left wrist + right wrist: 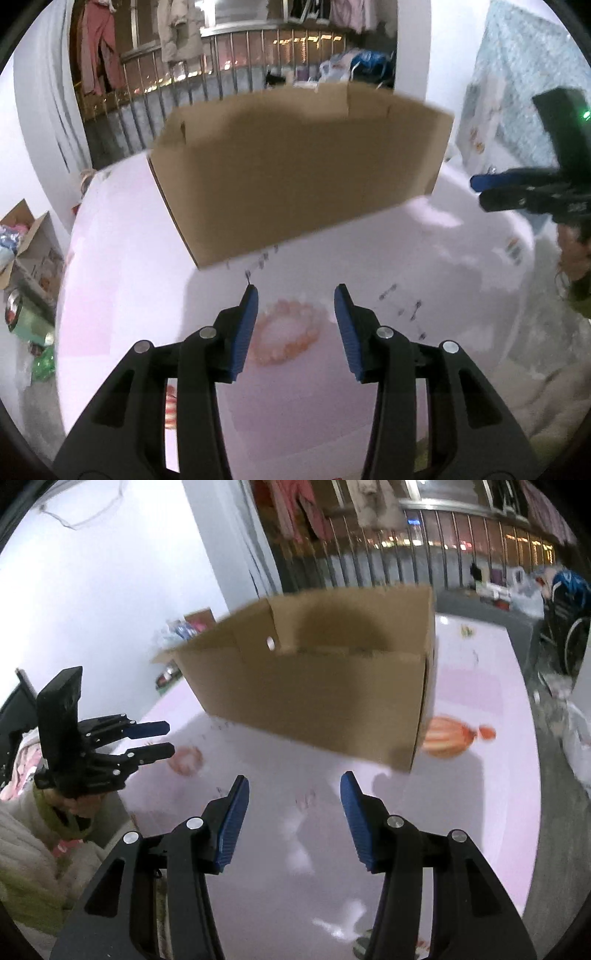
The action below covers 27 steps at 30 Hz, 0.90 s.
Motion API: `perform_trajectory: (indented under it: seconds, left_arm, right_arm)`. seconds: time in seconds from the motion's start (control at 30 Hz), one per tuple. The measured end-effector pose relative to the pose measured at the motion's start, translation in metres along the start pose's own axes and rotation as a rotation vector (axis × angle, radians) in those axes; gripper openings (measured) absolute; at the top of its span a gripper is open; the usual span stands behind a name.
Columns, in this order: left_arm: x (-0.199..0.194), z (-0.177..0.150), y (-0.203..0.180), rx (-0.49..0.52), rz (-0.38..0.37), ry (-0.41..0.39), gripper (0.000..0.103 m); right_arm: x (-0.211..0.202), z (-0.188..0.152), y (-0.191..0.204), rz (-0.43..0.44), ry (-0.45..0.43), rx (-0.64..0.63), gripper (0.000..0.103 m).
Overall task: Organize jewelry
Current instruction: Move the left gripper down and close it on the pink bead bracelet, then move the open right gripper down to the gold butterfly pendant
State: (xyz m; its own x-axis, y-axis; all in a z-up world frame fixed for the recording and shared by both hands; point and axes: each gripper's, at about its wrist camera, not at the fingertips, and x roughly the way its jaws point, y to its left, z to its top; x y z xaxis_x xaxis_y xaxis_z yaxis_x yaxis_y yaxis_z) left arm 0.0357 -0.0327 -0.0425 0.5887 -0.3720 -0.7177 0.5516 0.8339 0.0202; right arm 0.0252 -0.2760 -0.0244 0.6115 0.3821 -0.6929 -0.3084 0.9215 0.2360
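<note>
Reaching stage, nothing picked yet. Left gripper (pixel 295 295) half open, empty, bracelet (pixel 286 332) on table (pixel 122 295) between fingers, lower centre. Right gripper (pixel 293 784) half open, empty. Box (pixel 295 166) above. Next, likely: lower, close on bracelet.

Cardboard box (pixel 295 173) blocks the far table (pixel 122 295); near tabletop lies open.

White walls (pixel 92 590) flank a railed balcony (pixel 236 55) hung with clothes (pixel 99 48), lights beyond.
</note>
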Motion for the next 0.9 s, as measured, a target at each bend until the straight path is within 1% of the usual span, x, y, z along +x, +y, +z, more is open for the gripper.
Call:
perform_trajectory:
  seconds: [0.1, 0.17, 0.2, 0.27, 0.3, 0.37, 0.47, 0.53, 0.6, 0.8, 0.9]
  left_arm:
    - [0.011, -0.008, 0.0, -0.018, -0.002, 0.026, 0.04]
    - [0.015, -0.011, -0.002, -0.005, -0.002, 0.031, 0.038]
    - [0.018, -0.012, -0.005, 0.013, 0.01, 0.034, 0.035]
    - [0.019, -0.012, -0.004, 0.018, 0.016, 0.03, 0.032]
    - [0.018, -0.012, -0.005, 0.018, 0.01, 0.031, 0.028]
    - [0.018, -0.012, -0.005, 0.024, 0.011, 0.025, 0.025]
    - [0.019, -0.015, -0.002, 0.015, -0.006, 0.023, 0.018]
    - [0.019, -0.015, -0.001, -0.002, -0.012, 0.02, 0.01]
    - [0.022, -0.013, 0.002, -0.01, -0.015, 0.018, 0.008]
    - [0.025, -0.009, -0.001, -0.013, -0.026, 0.011, 0.008]
    - [0.026, -0.005, -0.004, -0.015, -0.031, 0.008, 0.008]
  right_arm:
    - [0.003, -0.004, 0.003, -0.002, 0.004, -0.004, 0.051]
    - [0.005, -0.005, 0.001, 0.001, 0.007, 0.002, 0.051]
    - [0.007, -0.006, 0.0, 0.0, 0.009, 0.004, 0.051]
    - [0.009, -0.006, -0.001, 0.003, 0.011, 0.01, 0.051]
    - [0.01, -0.006, -0.002, 0.004, 0.012, 0.012, 0.051]
    - [0.011, -0.007, -0.003, 0.005, 0.012, 0.013, 0.051]
    - [0.015, -0.008, -0.003, 0.005, 0.013, 0.015, 0.051]
    - [0.017, -0.009, -0.002, 0.003, 0.016, 0.013, 0.051]
    - [0.018, -0.009, 0.002, -0.001, 0.02, 0.002, 0.051]
    - [0.028, -0.008, 0.008, -0.021, 0.047, -0.048, 0.05]
    - [0.034, -0.008, 0.01, -0.029, 0.062, -0.068, 0.046]
